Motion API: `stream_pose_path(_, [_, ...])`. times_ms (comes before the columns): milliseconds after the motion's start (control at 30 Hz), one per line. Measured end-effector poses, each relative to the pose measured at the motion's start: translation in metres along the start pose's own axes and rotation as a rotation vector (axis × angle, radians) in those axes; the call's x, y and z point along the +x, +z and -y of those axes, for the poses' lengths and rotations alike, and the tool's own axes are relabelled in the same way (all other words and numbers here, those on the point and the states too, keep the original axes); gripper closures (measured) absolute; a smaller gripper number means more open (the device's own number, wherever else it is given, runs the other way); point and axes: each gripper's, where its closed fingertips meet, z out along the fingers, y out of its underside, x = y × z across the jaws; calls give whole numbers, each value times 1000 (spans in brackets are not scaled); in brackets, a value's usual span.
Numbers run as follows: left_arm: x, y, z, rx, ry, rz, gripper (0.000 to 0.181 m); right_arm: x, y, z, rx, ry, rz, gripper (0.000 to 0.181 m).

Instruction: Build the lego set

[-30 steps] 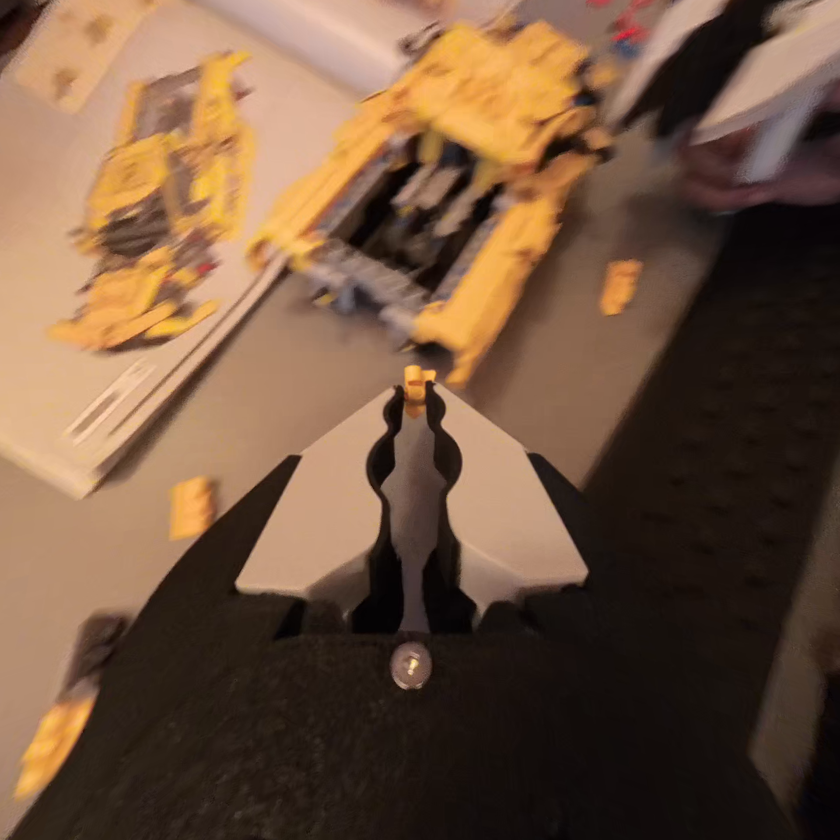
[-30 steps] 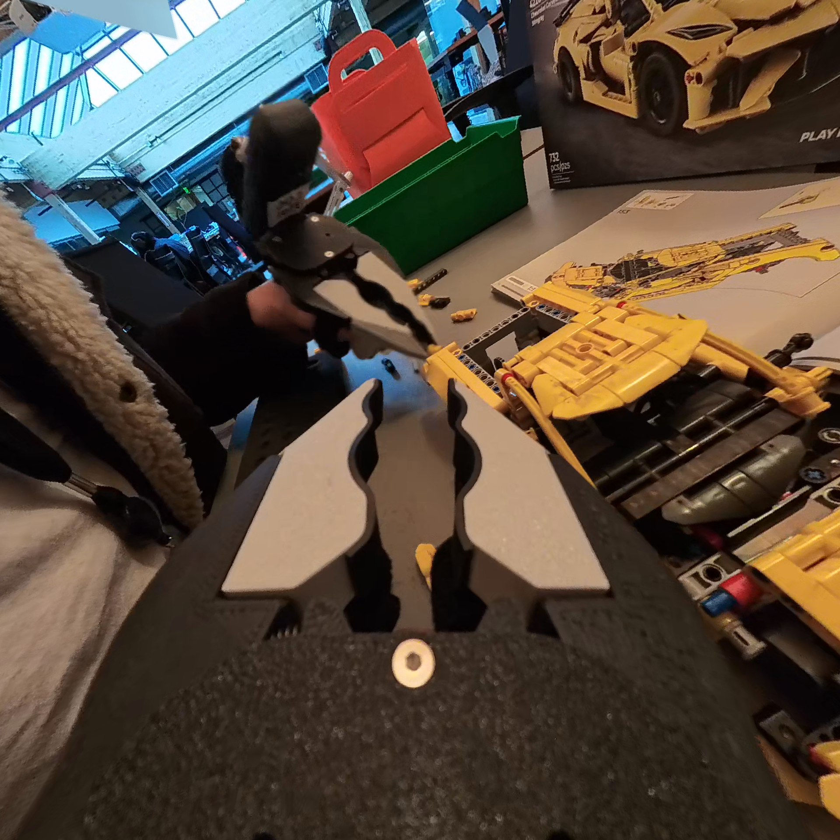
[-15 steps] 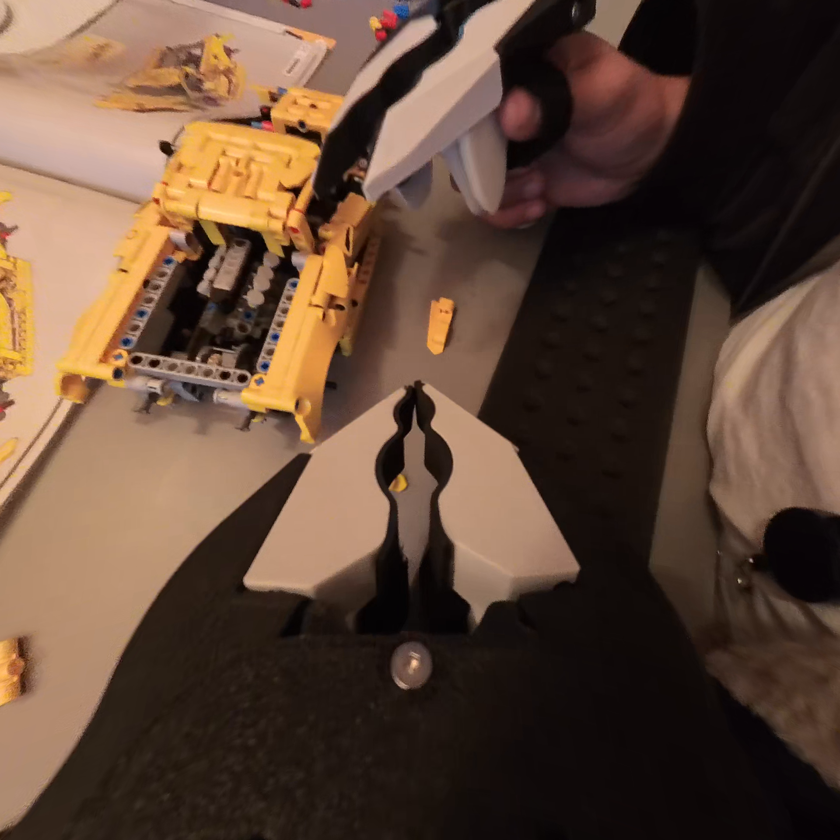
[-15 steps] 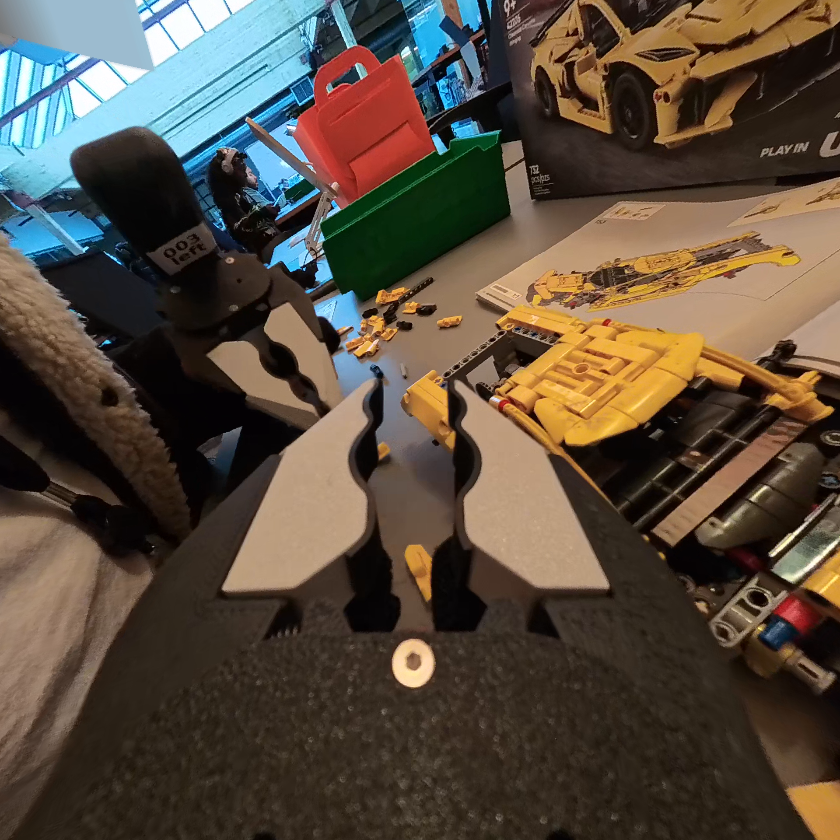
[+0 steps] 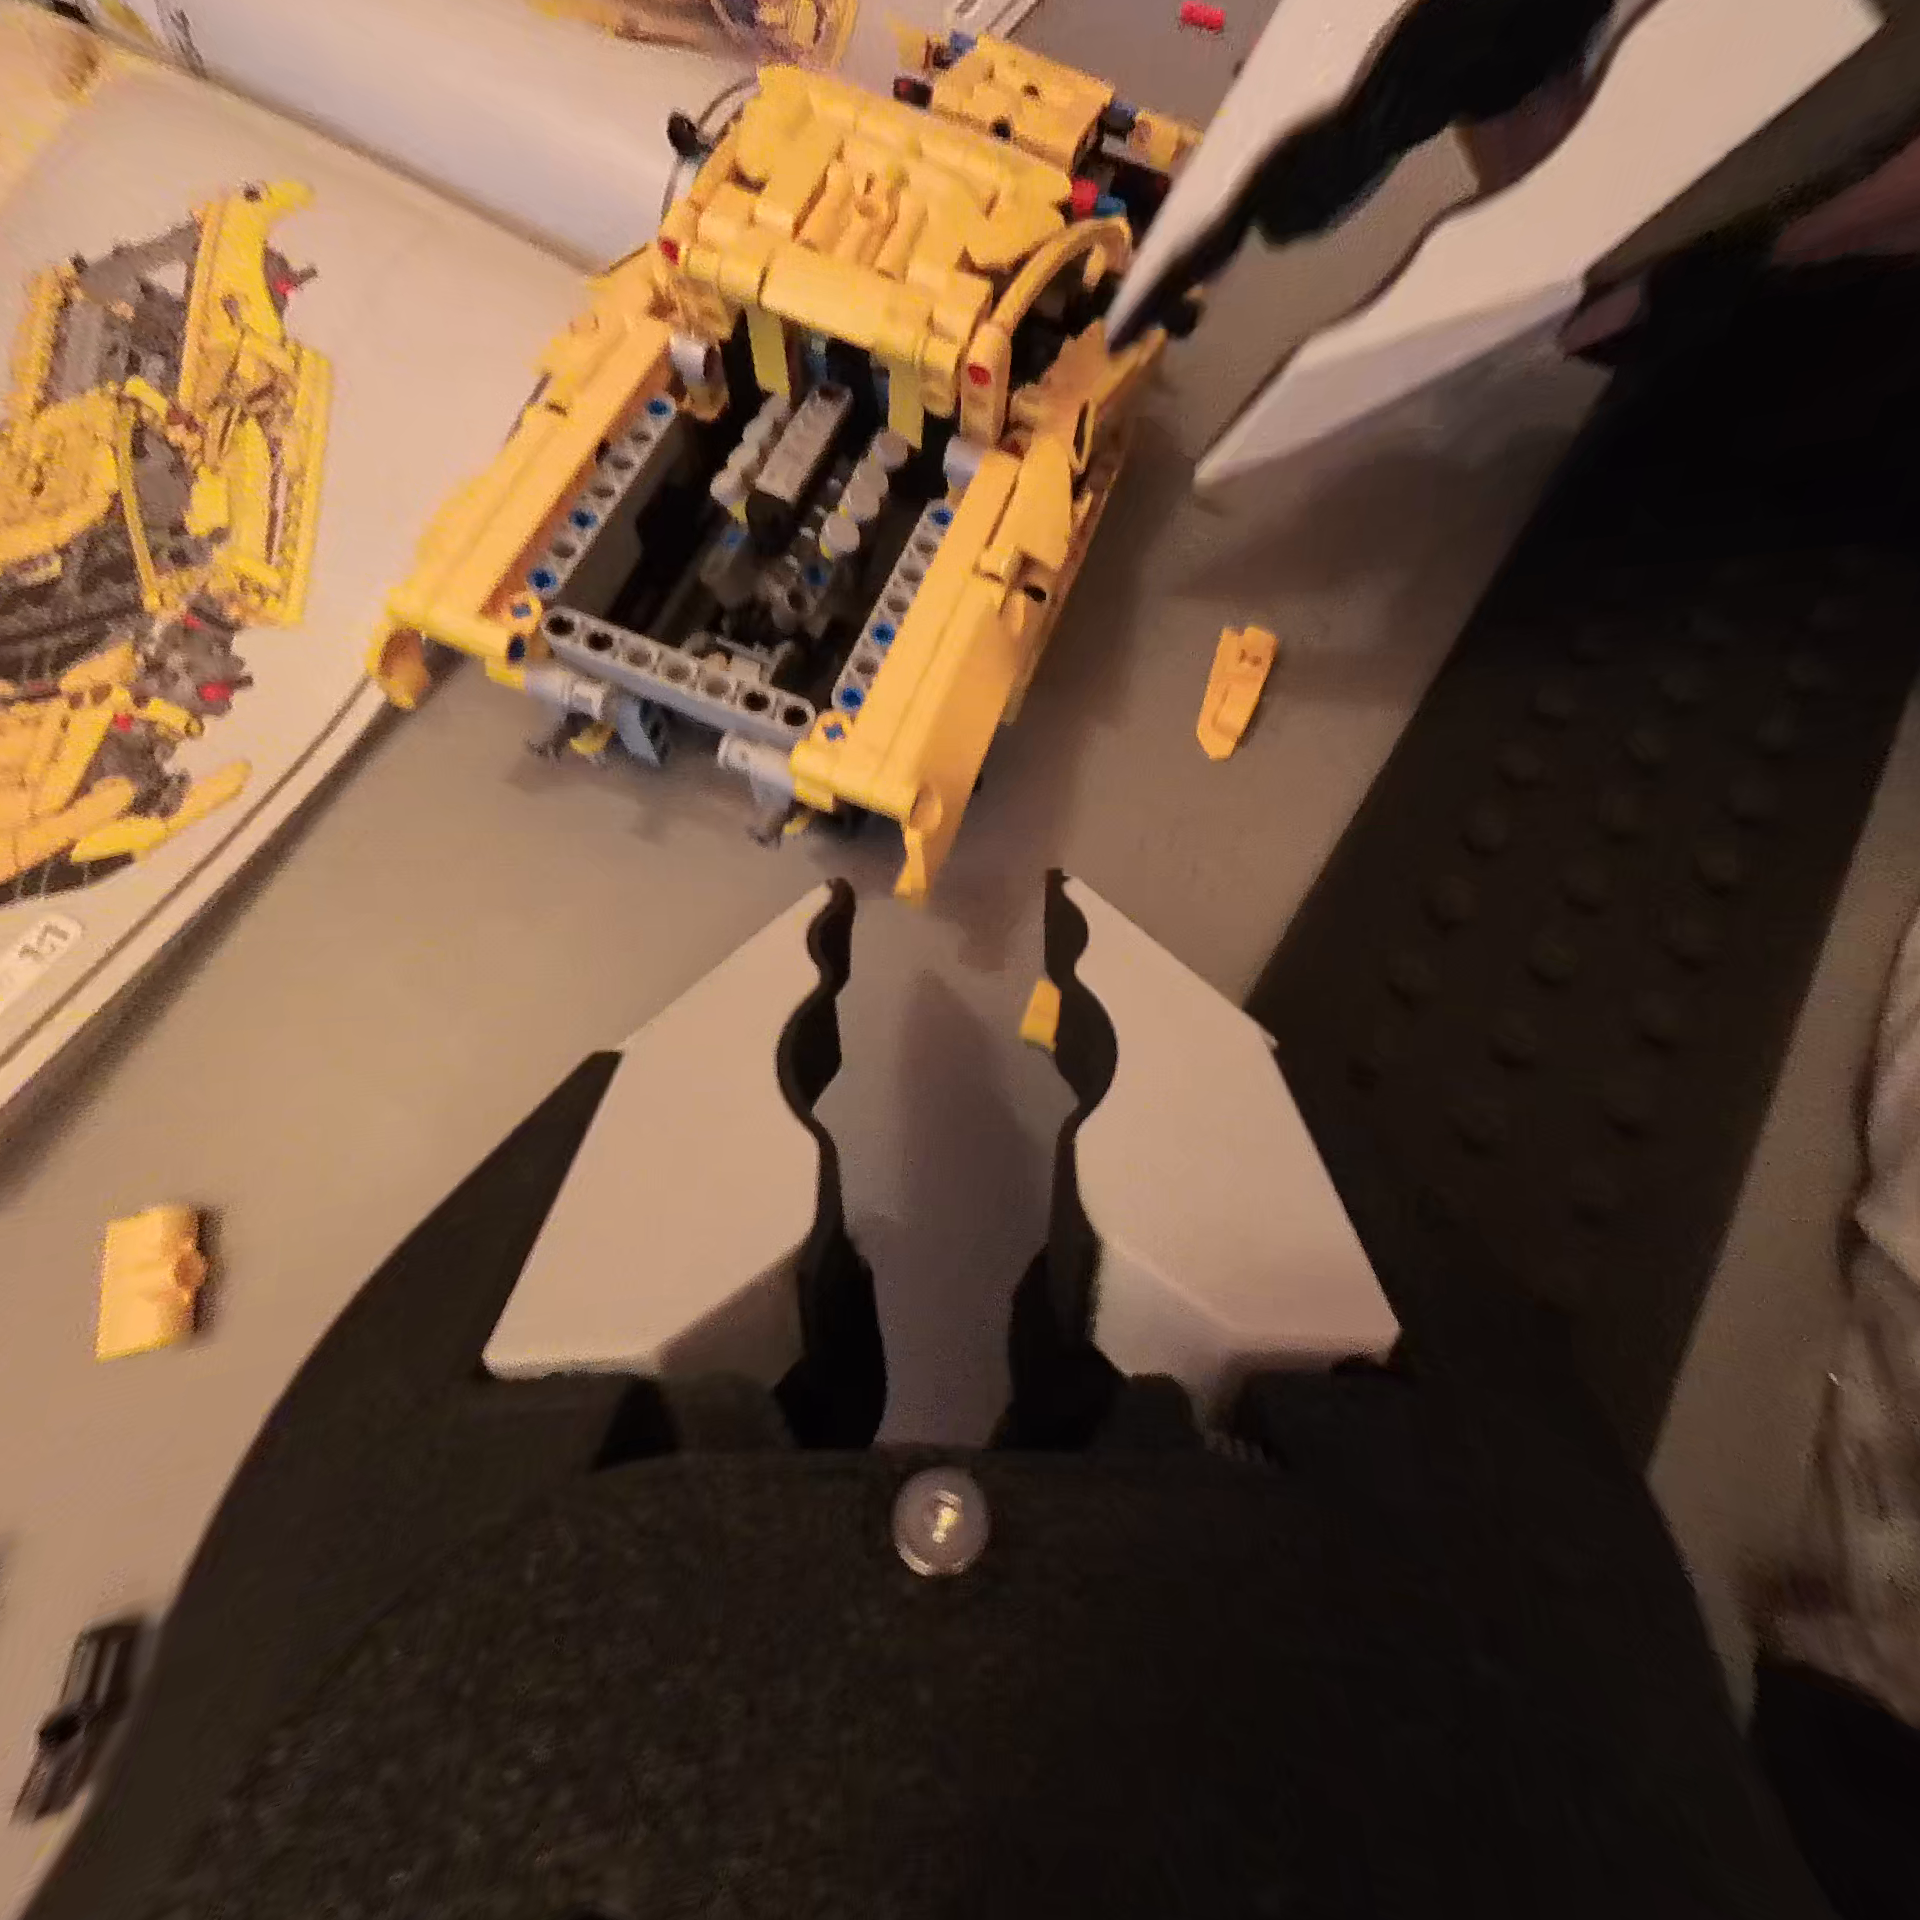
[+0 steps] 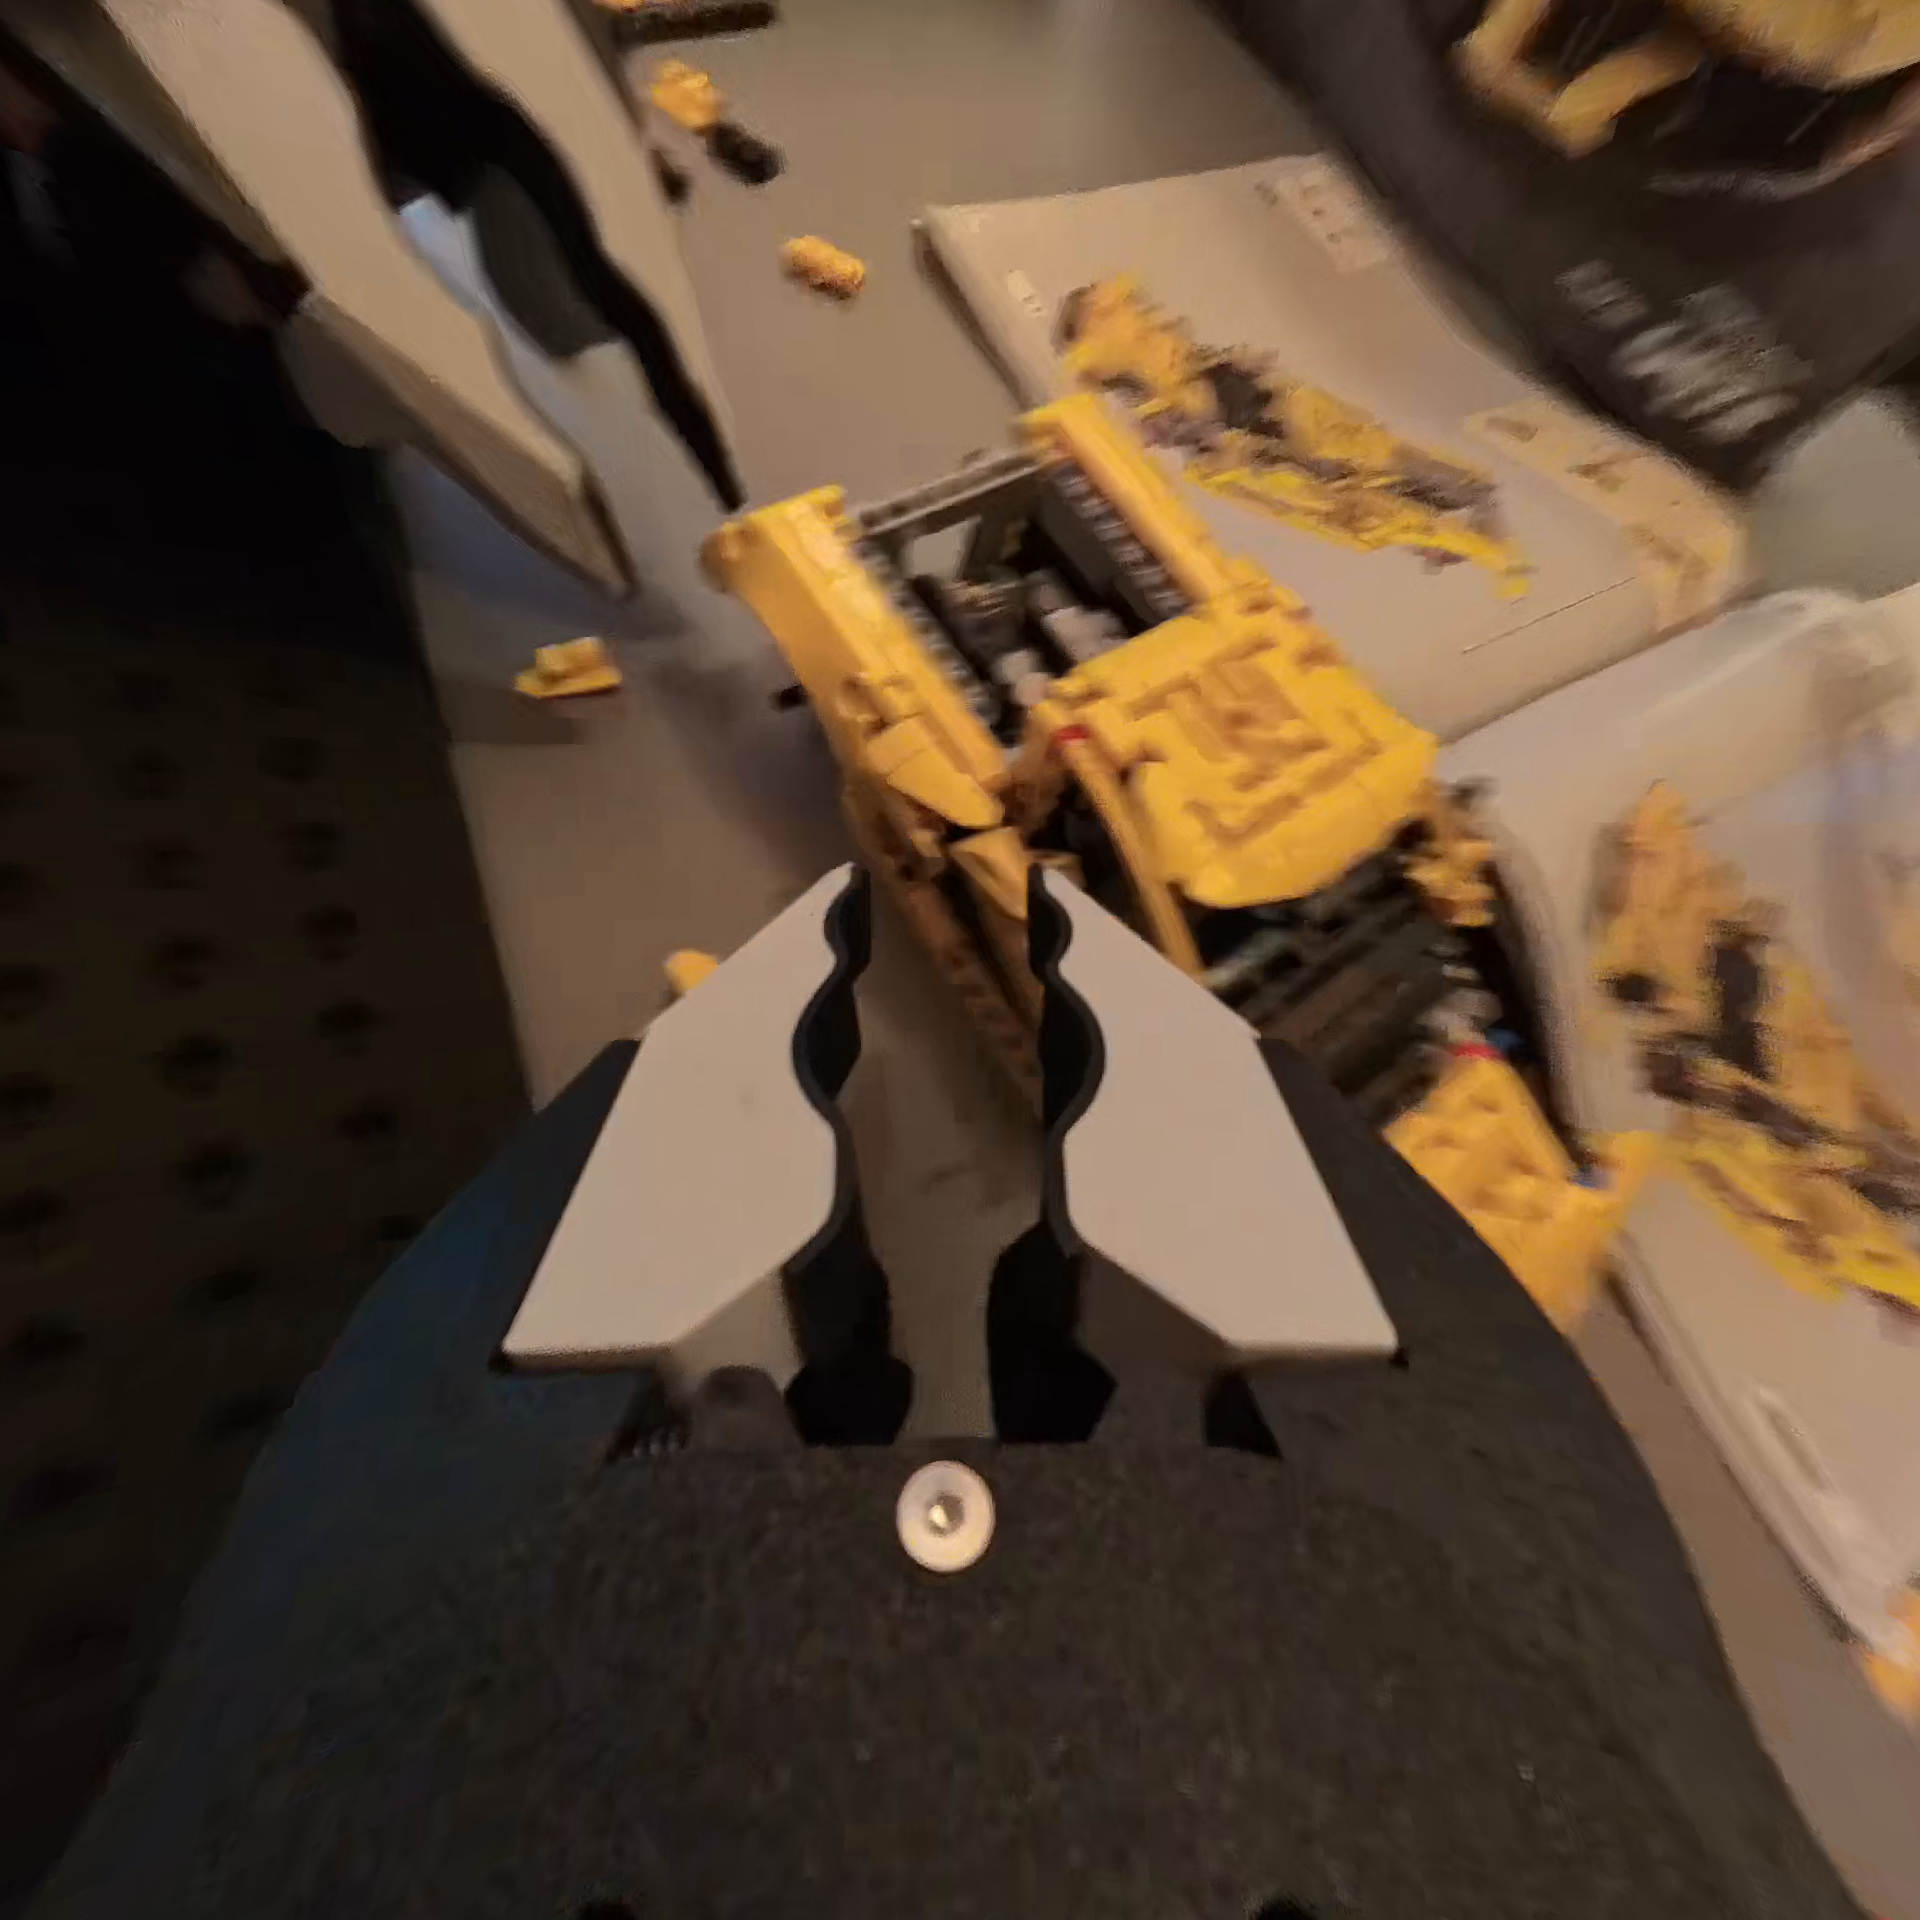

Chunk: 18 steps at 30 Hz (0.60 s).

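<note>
Hovering over the grey tabletop [image 5: 436, 997], the left claw [image 5: 943, 883] stands with its jaws well apart and nothing between them; a tiny yellow piece [image 5: 1039, 1010] shows just beside the inner edge of one finger, though whether it lies on the tabletop or clings to the pad cannot be told. Just beyond the fingertips sits the half-built yellow lego car [image 5: 821, 447], its open middle showing grey beams and dark inner parts. An open instruction booklet [image 5: 343, 343] lies beside the car, and a long yellow piece [image 5: 1234, 691] rests alone near the dark studded mat [image 5: 1621, 831]. A chunky yellow brick [image 5: 151, 1280] lies well apart from the car. The right claw [image 6: 945, 883] is likewise spread open and grips nothing; seen from its own camera, its tips frame the near yellow side of the lego car [image 6: 1039, 727], but the blur hides whether they touch it. Small yellow pieces [image 6: 569, 667] are scattered on the tabletop in that view, and the box [image 6: 1662, 260] stands behind the booklet.
</note>
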Motion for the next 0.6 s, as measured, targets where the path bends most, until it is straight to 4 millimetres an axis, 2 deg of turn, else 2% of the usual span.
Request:
stream_pose_path(100, [-6,15,9,12,0,2,144,55,-35,4,83,12,-257,154])
stream_pose_path(133, [-9,18,10,13,-3,12,144,73,-44,-2,97,48,-319,144])
stream_pose_path(167, [-9,19,12,18,-3,8,144,82,-45,-14,75,87,-325,128])
stream_pose_path(200, [-10,19,12,20,-12,0,146,81,-39,-30,10,122,-266,121])
stream_pose_path(233, [-9,19,10,17,-10,-5,151,73,-30,-44,-44,165,-183,107])
stream_pose_path(267, [-7,19,8,11,0,-20,160,61,-21,-52,-77,211,-94,98])
stream_pose_path(300, [-4,18,6,8,8,-36,167,55,-18,-50,-58,231,-70,82])
stream_pose_path(500, [-4,6,-5,-32,41,-10,165,30,-21,-47,-117,189,-53,87])
stream_pose_path(600, [-2,-2,-10,-34,25,-47,165,26,-17,-44,-105,166,-62,87])
